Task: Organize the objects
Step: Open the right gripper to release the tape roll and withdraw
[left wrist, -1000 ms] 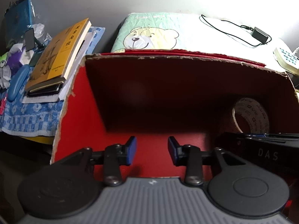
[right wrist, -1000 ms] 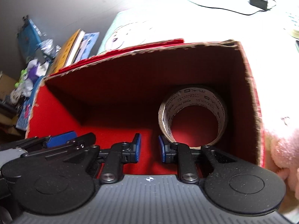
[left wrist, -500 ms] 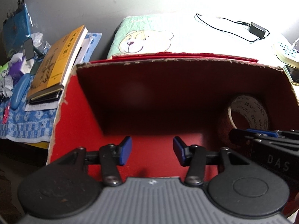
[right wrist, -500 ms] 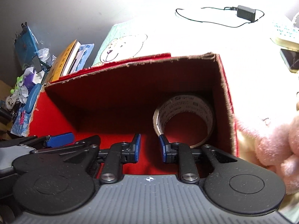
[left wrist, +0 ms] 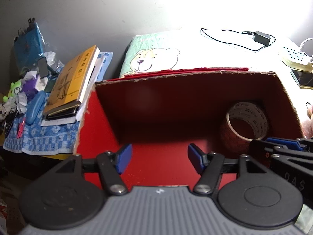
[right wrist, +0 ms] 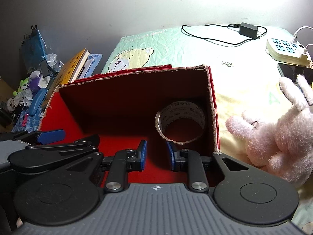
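While the tape sits boxed, the plush lies right of the narrowly open, empty right hand-held gripper, nearer than the opening, empty left hand-held gripper.

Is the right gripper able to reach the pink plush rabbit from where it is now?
Probably yes. The pink plush rabbit lies in the open outside the red box, with nothing over it. The right gripper holds nothing; its jaws stand only slightly apart and would need to widen.

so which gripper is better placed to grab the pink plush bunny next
Probably the right gripper: the bunny lies just outside the red box on its side, and its gripper is empty. The left gripper, still opening, sits toward the box's far side.
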`<action>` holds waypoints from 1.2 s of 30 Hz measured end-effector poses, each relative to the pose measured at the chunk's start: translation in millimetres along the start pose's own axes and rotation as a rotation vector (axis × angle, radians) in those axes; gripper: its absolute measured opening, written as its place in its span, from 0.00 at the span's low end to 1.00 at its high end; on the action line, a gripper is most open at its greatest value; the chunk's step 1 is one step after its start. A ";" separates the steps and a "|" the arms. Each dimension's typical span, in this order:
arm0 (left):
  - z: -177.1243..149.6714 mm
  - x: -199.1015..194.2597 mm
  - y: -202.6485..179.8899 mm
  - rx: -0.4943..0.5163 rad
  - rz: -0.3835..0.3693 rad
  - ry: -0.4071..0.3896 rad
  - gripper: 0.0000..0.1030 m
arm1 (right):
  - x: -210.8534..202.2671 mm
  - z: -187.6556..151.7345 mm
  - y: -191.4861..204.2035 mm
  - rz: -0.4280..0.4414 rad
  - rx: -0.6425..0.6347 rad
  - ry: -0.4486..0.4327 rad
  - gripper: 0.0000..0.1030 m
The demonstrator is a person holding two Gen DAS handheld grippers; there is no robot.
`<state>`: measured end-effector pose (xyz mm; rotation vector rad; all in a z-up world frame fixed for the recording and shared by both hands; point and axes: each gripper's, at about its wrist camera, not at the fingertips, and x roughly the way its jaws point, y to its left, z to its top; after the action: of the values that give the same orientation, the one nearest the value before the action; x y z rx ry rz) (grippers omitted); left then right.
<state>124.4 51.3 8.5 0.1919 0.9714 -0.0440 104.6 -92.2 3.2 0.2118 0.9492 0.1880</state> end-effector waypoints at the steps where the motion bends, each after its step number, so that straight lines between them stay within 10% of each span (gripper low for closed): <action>1: -1.8 -4.1 -0.1 -0.001 0.005 -0.007 0.66 | -3.4 -1.8 0.1 0.001 0.000 -0.012 0.24; 12: -20.4 -47.7 -6.3 0.006 0.058 -0.065 0.69 | -42.8 -23.6 -1.4 0.040 0.013 -0.152 0.47; 36: -73.1 -91.7 -32.9 0.014 0.071 -0.035 0.79 | -82.9 -65.6 -20.5 0.132 0.015 -0.158 0.47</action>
<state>8.9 27.8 39.4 0.2377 0.9286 0.0113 5.0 -126.4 25.7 0.2993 0.7805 0.2819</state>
